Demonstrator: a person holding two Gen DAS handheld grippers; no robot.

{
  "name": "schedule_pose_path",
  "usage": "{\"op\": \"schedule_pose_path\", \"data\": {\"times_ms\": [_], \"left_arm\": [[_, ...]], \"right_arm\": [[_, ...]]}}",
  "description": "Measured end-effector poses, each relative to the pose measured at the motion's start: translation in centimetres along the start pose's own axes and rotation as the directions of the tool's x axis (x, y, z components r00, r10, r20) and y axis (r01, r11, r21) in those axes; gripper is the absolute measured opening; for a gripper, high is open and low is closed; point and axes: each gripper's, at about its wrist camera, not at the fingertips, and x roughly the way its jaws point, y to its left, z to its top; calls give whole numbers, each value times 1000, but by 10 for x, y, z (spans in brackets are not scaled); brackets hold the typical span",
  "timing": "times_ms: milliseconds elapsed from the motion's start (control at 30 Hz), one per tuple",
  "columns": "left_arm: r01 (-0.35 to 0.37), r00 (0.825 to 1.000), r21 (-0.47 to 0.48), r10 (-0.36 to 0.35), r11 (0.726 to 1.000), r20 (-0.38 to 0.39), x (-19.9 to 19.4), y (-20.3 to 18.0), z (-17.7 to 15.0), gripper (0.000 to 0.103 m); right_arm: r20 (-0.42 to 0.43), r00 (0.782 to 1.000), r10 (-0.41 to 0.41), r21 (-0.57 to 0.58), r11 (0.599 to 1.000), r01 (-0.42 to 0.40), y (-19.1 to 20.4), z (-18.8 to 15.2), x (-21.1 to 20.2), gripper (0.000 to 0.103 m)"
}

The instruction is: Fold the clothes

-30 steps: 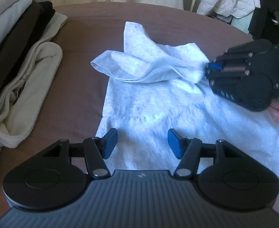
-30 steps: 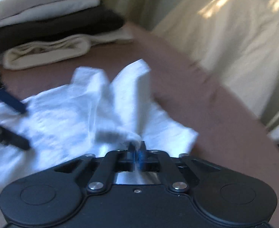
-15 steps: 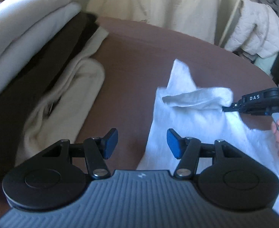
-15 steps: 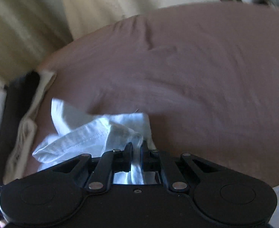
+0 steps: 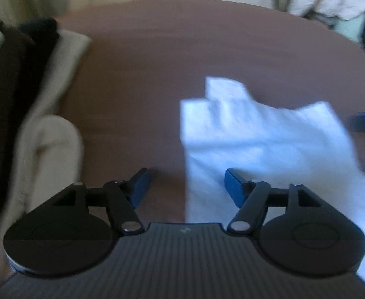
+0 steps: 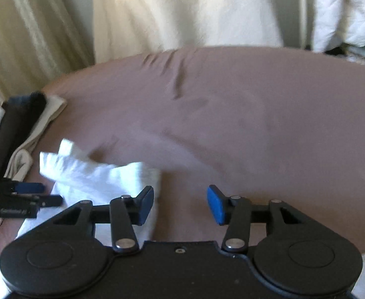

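Partly blurred by motion, both wrist views make fine detail hard to read — the weave and edges of the white garment (image 5: 262, 134) smear into pale blue-white patches. It lies crumpled on the mauve-brown bed sheet (image 6: 232, 114), its lower part cut off by the frame edges and by the gripper bodies. The left hand-held gripper (image 5: 186, 184) has its blue-padded fingers spread wide, holding nothing, with the garment's left edge lying between and beyond them. The right hand-held gripper (image 6: 180, 204) is also spread apart and empty; the garment's nearest fold sits just beside its left finger. In the left view only a dark sliver of the right gripper shows at the far right edge. A stack of folded clothes (image 5: 20, 104) — cream, brown and black layers — runs along the left side, partly out of frame. Beyond the bed hang cream curtains (image 6: 33, 20), and a white quilted jacket (image 6: 346, 10) is at the upper right.
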Motion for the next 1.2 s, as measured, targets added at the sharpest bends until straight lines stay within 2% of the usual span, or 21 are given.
{"op": "schedule_pose_path", "data": {"times_ms": [67,100,233,300,433,600,700,767,833,867,933,967,1000,1100,1167,1200], "left_arm": [[-116,992,3,116,993,38,-5,-3,0,64],[-140,988,10,139,990,62,-10,-5,-1,64],[-62,983,37,55,997,174,-54,-17,-5,66],[-11,983,56,1,998,186,-79,-30,-8,66],[94,980,83,-107,992,169,-119,-53,-32,69],[123,991,102,-127,987,35,-123,-79,-80,69],[118,993,125,-119,985,1,-129,-86,-106,69],[108,994,145,-109,984,5,-135,-90,-120,69],[103,995,146,-104,984,1,-141,-89,-133,69],[102,995,139,-102,985,-8,-142,-87,-138,69],[84,996,127,-81,988,-35,-139,-84,-148,69],[73,997,121,-67,990,-50,-136,-82,-153,69],[64,997,116,-57,991,-61,-136,-79,-159,69],[45,996,109,-36,993,-81,-140,-69,-177,69],[30,995,128,-18,991,-96,-142,-66,-187,69],[24,995,130,-11,991,-97,-143,-64,-191,69]], "right_arm": [[24,1000,-4,8,1000,4,-16,-3,-16,55],[36,999,-6,12,1000,5,-24,-5,-24,56],[48,995,-93,65,994,90,-93,-24,-85,56],[48,988,-146,103,985,140,-132,-37,-120,56],[50,972,-231,252,944,212,-195,-94,-200,57],[73,952,-299,455,859,235,-248,-179,-265,59],[118,956,-269,566,809,158,-269,-208,-268,64],[154,966,-209,632,772,67,-278,-219,-253,67],[184,964,-194,665,747,24,-281,-218,-229,69],[200,958,-204,664,748,21,-281,-214,-218,69],[216,941,-259,589,803,86,-275,-192,-201,69],[215,926,-310,533,832,154,-269,-179,-196,44],[218,905,-365,473,851,230,-259,-168,-195,7],[300,827,-476,346,862,371,-222,-161,-220,5],[340,773,-535,306,841,447,-209,-171,-233,7],[311,771,-555,330,824,460,-216,-180,-231,7]]}}
